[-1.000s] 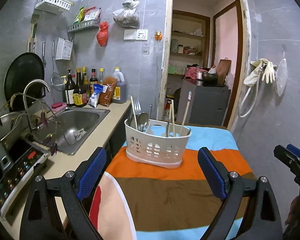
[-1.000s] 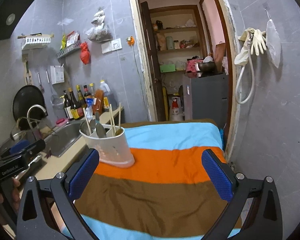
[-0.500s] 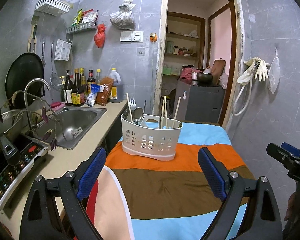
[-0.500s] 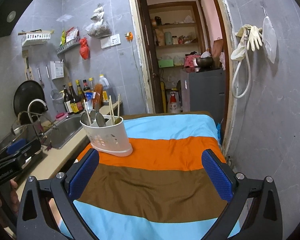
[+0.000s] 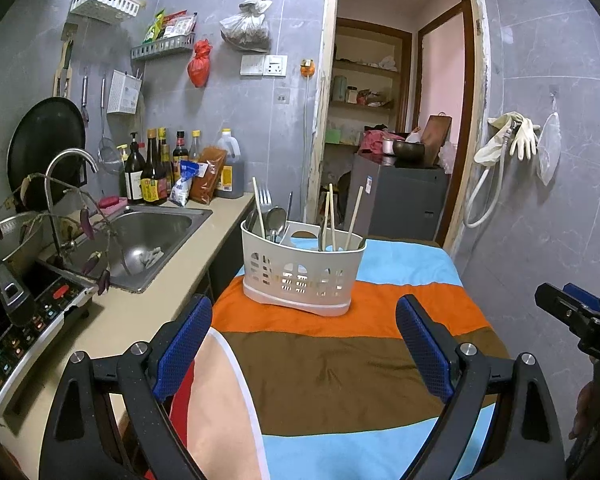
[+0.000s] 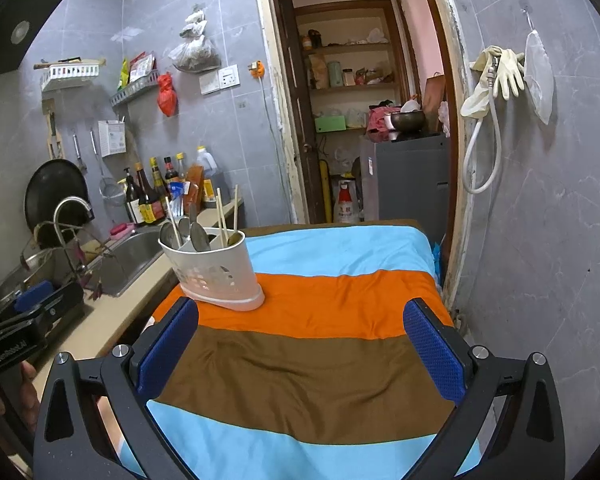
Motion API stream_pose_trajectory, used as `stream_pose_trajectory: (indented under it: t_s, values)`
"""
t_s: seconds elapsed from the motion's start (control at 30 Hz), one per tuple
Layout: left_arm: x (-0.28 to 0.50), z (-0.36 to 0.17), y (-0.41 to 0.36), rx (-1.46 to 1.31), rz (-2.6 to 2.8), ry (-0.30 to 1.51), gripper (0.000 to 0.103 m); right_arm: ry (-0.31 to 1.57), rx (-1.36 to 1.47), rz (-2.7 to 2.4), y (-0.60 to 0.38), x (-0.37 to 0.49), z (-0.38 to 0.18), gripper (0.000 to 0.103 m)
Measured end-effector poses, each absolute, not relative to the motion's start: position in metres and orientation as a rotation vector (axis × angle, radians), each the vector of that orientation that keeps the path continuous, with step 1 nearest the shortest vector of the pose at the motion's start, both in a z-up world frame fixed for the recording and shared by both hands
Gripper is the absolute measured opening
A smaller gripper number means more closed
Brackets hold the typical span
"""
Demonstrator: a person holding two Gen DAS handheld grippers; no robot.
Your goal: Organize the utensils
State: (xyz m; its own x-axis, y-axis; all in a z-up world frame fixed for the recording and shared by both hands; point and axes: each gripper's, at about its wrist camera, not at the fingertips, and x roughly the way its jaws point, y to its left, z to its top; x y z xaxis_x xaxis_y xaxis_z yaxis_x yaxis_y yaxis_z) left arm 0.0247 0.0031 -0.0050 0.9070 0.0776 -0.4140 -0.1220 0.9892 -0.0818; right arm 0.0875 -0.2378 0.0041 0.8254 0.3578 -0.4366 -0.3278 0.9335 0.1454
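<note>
**Utensils look sorted; both tools idle**

Between the blue pads of the left hand-held gripper (image 5: 304, 344) there is only striped cloth: its jaws are spread wide and pinch nothing. The right hand-held gripper (image 6: 300, 350) is the same, jaws wide apart over the brown band of the cloth, nothing between them. Each tool shows at the edge of the other's view, held level with its partner and well apart from it.

Ahead of both grippers, on the orange band of the striped cloth (image 5: 380, 368) that covers the table, stands the white utensil holder (image 5: 300, 276). It is upright, apart from both grippers, straight ahead of the left one and ahead and to the left of the right one.

Inside it the pieces stand in groups. The end farther from the right gripper holds the spoons (image 5: 276, 218) and a fork (image 5: 265, 196), with one pale stick among them. The nearer end holds the chopsticks (image 5: 332, 216), which lean a little, and what seems a spoon bowl at the rim. Whether a divider separates them I cannot fully tell, though the right wrist view suggests one.

No loose utensil lies on the cloth anywhere in front of the grippers, and none shows on the strip of counter beside the left gripper. Beyond that, the sink (image 5: 148, 236) holds only a rag as far as I can see.

My judgement: the sorting is done or nearly so. What might remain is moving the stray stick over to the chopsticks.
</note>
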Motion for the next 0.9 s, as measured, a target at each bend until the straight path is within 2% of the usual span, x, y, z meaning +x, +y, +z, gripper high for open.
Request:
stream_pose_trajectory:
  t_s: [0.9]
  values:
    - [0.0247, -0.0086, 0.013, -0.12, 0.115, 0.434, 0.09, 0.486, 0.071, 0.356, -0.24, 0.0932, 0.0005, 0.103]
